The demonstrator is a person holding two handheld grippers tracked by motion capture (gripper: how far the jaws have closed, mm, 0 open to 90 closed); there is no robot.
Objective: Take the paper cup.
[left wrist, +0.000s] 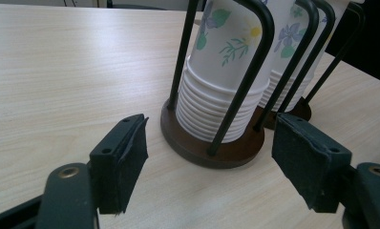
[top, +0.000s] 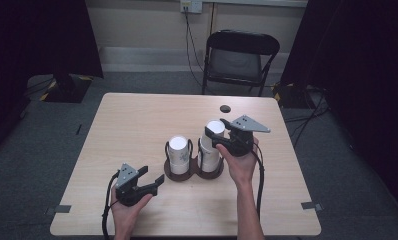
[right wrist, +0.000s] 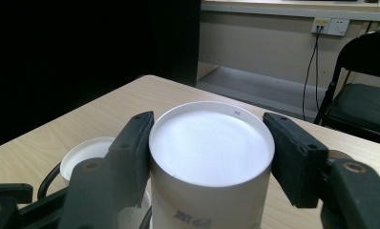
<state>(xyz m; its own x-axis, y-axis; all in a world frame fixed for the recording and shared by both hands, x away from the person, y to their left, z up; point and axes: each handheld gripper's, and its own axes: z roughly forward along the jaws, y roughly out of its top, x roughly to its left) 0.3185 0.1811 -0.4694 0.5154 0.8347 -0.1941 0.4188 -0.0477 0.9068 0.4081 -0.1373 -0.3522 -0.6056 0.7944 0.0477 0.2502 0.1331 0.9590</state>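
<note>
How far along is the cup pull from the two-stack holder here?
Early. Done: the right tool has closed on the top cup of the right stack, pads against its sides. In hand: that upside-down cup stands above the other stack. Left: lifting it free of the holder; the left tool waits open near the base.

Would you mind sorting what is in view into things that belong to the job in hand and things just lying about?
In the job:
right gripper, closed on the top cup
right cup stack
left cup stack
cup holder
left gripper, open

Lying about:
folding chair
wall socket
</note>
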